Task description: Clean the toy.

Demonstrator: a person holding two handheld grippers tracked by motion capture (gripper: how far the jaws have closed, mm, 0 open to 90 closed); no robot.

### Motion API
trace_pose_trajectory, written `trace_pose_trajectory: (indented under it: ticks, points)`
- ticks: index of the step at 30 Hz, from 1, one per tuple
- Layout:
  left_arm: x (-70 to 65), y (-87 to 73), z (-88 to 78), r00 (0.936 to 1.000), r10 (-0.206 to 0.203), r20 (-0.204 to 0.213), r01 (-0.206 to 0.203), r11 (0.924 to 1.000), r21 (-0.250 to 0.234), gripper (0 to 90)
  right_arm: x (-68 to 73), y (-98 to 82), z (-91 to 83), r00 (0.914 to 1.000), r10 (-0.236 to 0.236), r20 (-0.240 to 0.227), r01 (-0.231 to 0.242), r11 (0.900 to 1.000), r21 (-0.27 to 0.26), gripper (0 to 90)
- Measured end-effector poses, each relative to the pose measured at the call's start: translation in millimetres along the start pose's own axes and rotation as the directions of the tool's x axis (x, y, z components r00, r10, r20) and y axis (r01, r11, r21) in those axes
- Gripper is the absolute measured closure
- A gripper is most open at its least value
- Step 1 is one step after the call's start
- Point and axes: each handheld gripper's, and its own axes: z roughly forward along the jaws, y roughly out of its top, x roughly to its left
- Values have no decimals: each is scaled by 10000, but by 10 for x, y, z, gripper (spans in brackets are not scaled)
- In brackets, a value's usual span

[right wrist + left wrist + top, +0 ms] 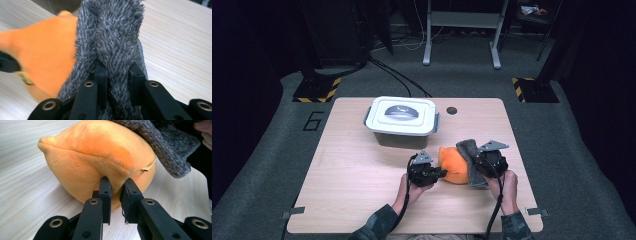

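Left hand-held gripper (115, 183) pinches a fold of the one orange plush toy (100, 157) near the front of the surface (352, 170), while my right hand-held gripper (116, 68) is clamped on the one grey fuzzy cloth (110, 32) draped against the toy's right side. Judging by this, I am midway: cloth partly on, wrapping unfinished, and the single lidded box (401, 117) behind remains closed.

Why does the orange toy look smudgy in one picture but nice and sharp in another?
In the right gripper view the orange plush toy is smeared by motion blur, while the grey fuzzy cloth pinched in the right tongs is crisp. In the left gripper view the toy is sharp and evenly lit. In the high view the table is bright and the room around it is dark.
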Motion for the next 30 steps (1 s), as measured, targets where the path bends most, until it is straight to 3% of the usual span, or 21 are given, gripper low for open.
trace_pose_trajectory:
  ticks: [10, 17, 19, 22, 25, 30]
  points:
    - [4, -2, 0, 10000, -31, 13, 31, 10000, -2, 789, -258, -214, 152, 9955, 891, 319, -910, 9940, 611, 738]
    - [15, -13, -7, 9999, -116, 59, 116, 9999, -25, 789, -352, -379, 421, 9941, 1065, 218, -1085, 9843, 1392, 737]
    - [10, -17, -7, 9999, -85, 71, 85, 10000, -30, 789, -362, -410, 438, 9931, 1167, 83, -1168, 9848, 1283, 738]
    - [-3, -12, -7, 10000, -76, 46, 76, 10000, -25, 789, -408, -400, 349, 9909, 1316, 276, -1337, 9862, 976, 741]
    - [-3, -12, -7, 10000, -56, 51, 56, 10000, -28, 788, -448, -338, 146, 9888, 1388, 554, -1414, 9889, 464, 742]
    - [-20, -2, -4, 10000, -15, -2, 15, 10000, -28, 786, -328, -136, -187, 9977, 677, 90, -671, 9965, -494, 740]
